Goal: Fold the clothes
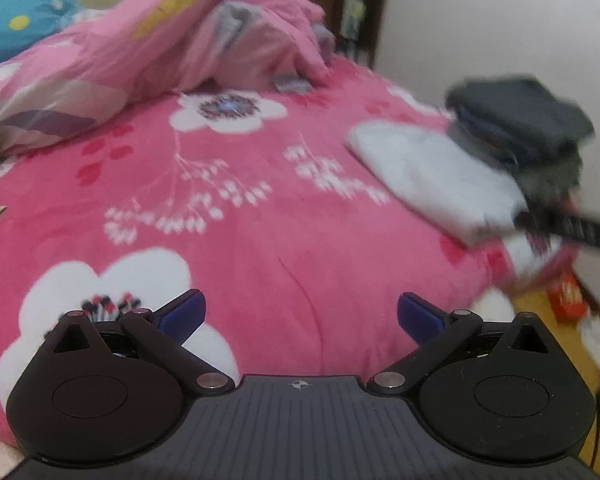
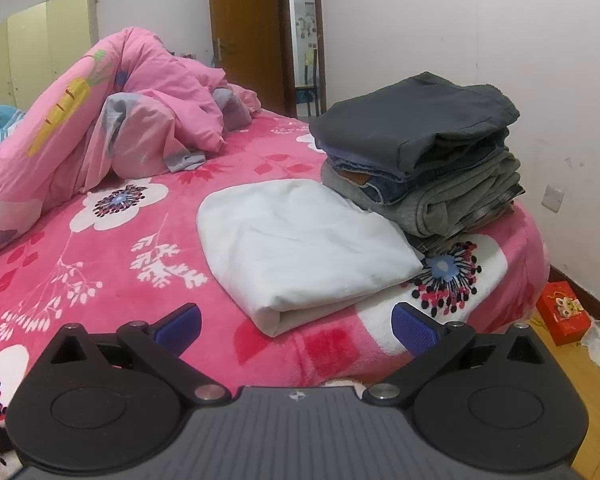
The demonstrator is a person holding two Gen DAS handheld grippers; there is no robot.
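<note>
Right wrist view: my right gripper [image 2: 296, 326] is spread wide with nothing between its blue pads, hovering over the near edge of the pink flowered blanket [image 2: 112, 264]. Just beyond it I see the folded white cloth [image 2: 300, 246] lying flat, touching the stack of folded dark clothes [image 2: 420, 148] behind it at the bed's corner. My left gripper [image 1: 300, 318] is also spread and empty over bare blanket; its picture is blurred. A crumpled pink quilt [image 2: 112, 108] lies farther back.
</note>
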